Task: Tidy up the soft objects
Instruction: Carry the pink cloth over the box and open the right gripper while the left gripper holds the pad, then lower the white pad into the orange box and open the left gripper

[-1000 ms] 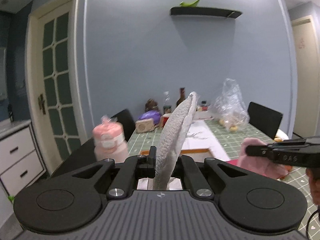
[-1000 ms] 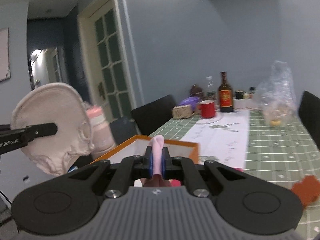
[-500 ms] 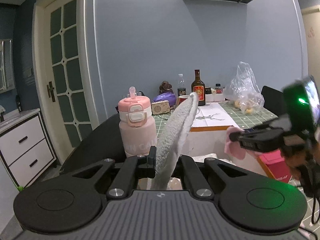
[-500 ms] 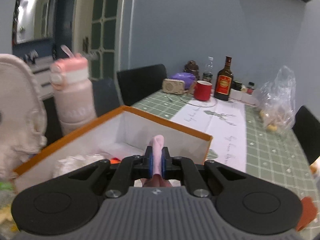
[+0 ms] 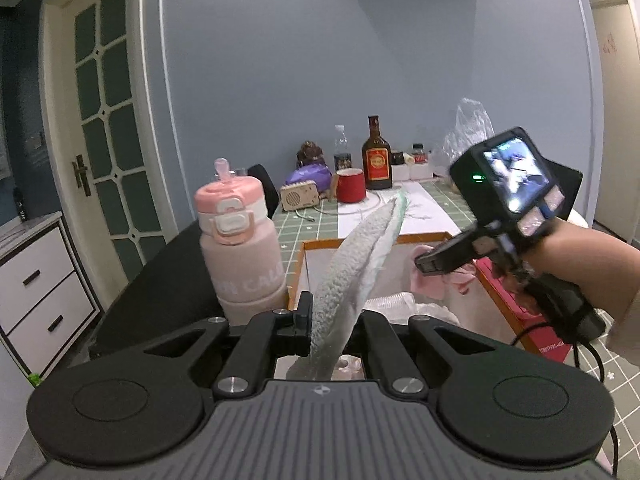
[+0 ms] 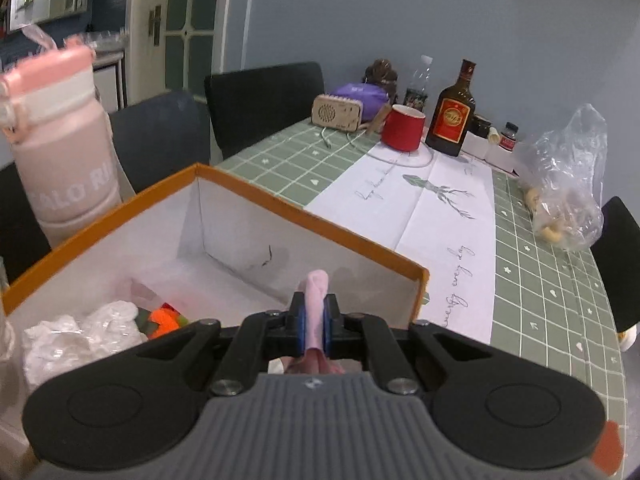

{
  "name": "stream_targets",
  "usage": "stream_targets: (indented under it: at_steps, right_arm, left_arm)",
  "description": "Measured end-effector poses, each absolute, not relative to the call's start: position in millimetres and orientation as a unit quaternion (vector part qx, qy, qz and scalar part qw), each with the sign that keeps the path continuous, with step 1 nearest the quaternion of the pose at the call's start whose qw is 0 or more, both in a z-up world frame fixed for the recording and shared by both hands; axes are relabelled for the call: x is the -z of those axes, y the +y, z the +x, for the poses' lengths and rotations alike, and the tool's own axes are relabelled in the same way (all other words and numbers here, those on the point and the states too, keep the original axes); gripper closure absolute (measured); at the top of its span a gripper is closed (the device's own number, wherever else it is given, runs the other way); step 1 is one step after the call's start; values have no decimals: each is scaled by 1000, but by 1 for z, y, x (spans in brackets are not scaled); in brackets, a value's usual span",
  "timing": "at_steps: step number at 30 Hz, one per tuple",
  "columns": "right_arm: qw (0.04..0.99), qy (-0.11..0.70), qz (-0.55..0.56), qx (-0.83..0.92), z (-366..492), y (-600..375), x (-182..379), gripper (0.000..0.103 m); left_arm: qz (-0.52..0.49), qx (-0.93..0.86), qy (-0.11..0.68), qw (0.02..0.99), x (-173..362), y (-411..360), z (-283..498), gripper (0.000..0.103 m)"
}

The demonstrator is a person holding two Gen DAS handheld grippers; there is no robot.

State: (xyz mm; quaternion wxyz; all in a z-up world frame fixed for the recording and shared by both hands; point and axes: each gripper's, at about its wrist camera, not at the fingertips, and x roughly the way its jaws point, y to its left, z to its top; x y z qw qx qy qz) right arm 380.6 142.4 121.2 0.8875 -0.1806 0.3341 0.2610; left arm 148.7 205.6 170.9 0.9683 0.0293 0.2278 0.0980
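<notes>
My left gripper (image 5: 327, 320) is shut on a white fluffy cloth piece (image 5: 360, 256) that sticks up and leans right, over the near end of an orange-rimmed white box (image 5: 376, 239). My right gripper (image 6: 314, 322) is shut on a pink soft cloth (image 6: 317, 300) and holds it over the box (image 6: 304, 216). It also shows in the left wrist view (image 5: 430, 266), with the pink cloth (image 5: 430, 284) hanging below it inside the box. White crumpled soft items (image 6: 80, 336) and an orange one (image 6: 164, 320) lie in the box.
A pink water bottle (image 5: 240, 244) stands left of the box. A red mug (image 6: 402, 132), a brown bottle (image 6: 450, 114), a small speaker (image 6: 338, 112) and a plastic bag (image 6: 568, 184) stand at the table's far end. Black chairs (image 6: 264, 100) line the left side.
Both grippers have come down toward the box. The right gripper with the pink cloth has moved in over the box. The left still holds the white cloth.
</notes>
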Motion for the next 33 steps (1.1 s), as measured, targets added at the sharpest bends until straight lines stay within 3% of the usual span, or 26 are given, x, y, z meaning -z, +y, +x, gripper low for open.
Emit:
stream_targets:
  at_steps: [2,3,4,6,16,33]
  right_arm:
    - [887,335,-183,-259,384,146,-118,94]
    - [887,336,-179,-260,386,146,-117,81]
    - [890,333,-172,-259,387,145,-118,51]
    - [899,317,-149,-264,385,138,-122,30]
    - [913,268,-72,-301,359,65,-157,24]
    - [923,259,-12,-286,330,-50,-157,24]
  left_arm:
    - [27,-94,238,966,-170,205,154,98]
    - [24,-90,245,965,-169,204,158,98]
    - [21,-88,250,964,-168,204,161,98]
    - [18,-87,259,962,-165,203,167,98]
    - [18,-69,278,958,-167,176,197,98]
    - [-154,49,317,935,-169,164,259,98]
